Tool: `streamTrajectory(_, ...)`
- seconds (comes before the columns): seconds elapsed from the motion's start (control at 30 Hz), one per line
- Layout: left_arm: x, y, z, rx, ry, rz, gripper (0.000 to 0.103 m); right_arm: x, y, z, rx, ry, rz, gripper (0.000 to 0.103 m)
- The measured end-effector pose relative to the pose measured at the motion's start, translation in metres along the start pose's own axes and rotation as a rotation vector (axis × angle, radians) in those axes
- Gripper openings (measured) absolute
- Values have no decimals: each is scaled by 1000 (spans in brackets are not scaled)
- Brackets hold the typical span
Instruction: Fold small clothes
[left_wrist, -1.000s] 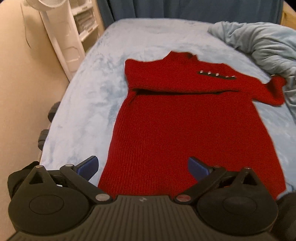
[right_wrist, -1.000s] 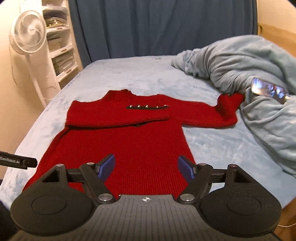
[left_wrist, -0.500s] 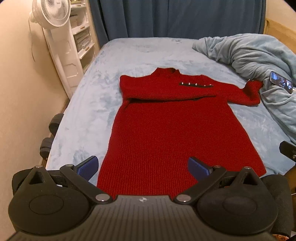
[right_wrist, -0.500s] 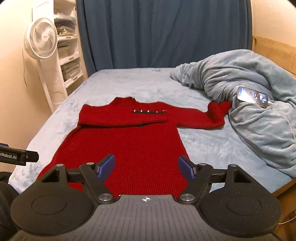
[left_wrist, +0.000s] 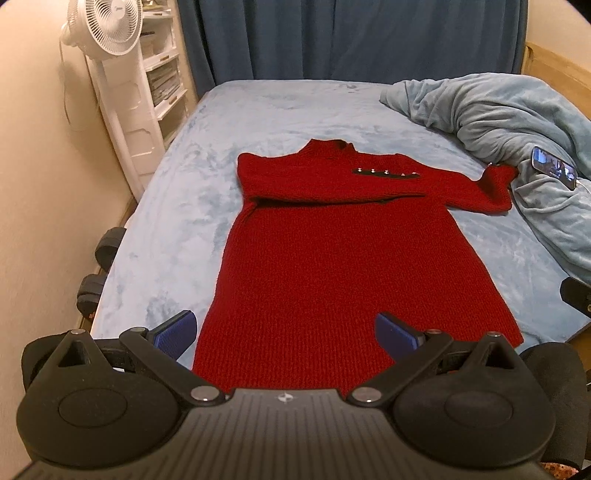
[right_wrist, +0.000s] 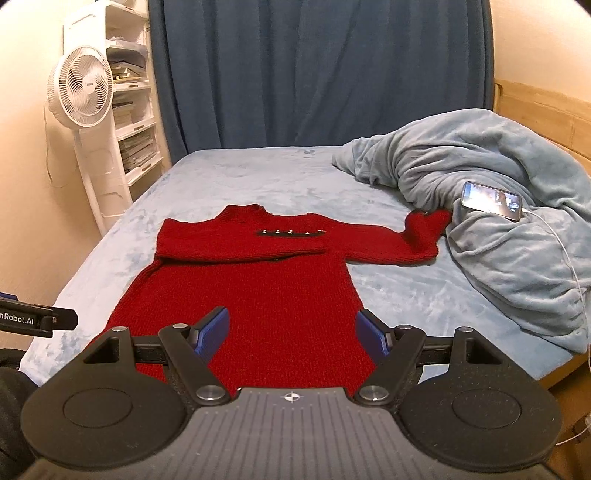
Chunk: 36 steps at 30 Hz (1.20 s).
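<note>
A red knit sweater dress (left_wrist: 343, 266) lies flat on the light blue bed (left_wrist: 177, 229), collar at the far end. Its left sleeve is folded across the chest, with a dark button strip (left_wrist: 384, 172) on it. Its right sleeve (left_wrist: 476, 188) stretches right toward the blanket. The dress also shows in the right wrist view (right_wrist: 255, 291). My left gripper (left_wrist: 284, 332) is open and empty, held back above the hem. My right gripper (right_wrist: 291, 330) is open and empty, also above the hem.
A crumpled grey-blue blanket (right_wrist: 491, 206) covers the bed's right side, with a lit phone (right_wrist: 491, 201) and its cable on it. A white fan (right_wrist: 81, 92) and shelves (right_wrist: 133, 122) stand left of the bed. Dark curtain (right_wrist: 314, 74) behind. The wall (left_wrist: 40, 221) is at the left.
Both grippers have pulled back and risen from the dress, so more of the bed and room shows. The dress has not moved. Both stay open.
</note>
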<state>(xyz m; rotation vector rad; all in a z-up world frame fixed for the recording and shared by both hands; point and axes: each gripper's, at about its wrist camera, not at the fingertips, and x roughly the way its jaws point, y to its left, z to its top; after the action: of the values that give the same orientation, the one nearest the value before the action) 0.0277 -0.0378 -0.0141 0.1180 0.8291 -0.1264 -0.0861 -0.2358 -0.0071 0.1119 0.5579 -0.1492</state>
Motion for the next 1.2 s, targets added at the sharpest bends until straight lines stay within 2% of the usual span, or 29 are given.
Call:
streamTrajectory(0.43,17,2,2,-15,53,12,103,20,-1,0,18,42,19,77)
streamTrajectory(0.87,63,-1,3,-11,153,26,103,65,-13,0,51,112,4,77)
streamTrajectory(1.03,96,8,13,-41,206,58,103,95,-56,19,152,69,-40,77)
streamTrajectory(1.2,132,25,34,-80,222,141,103,155,-145,51,363,-40,-98,79)
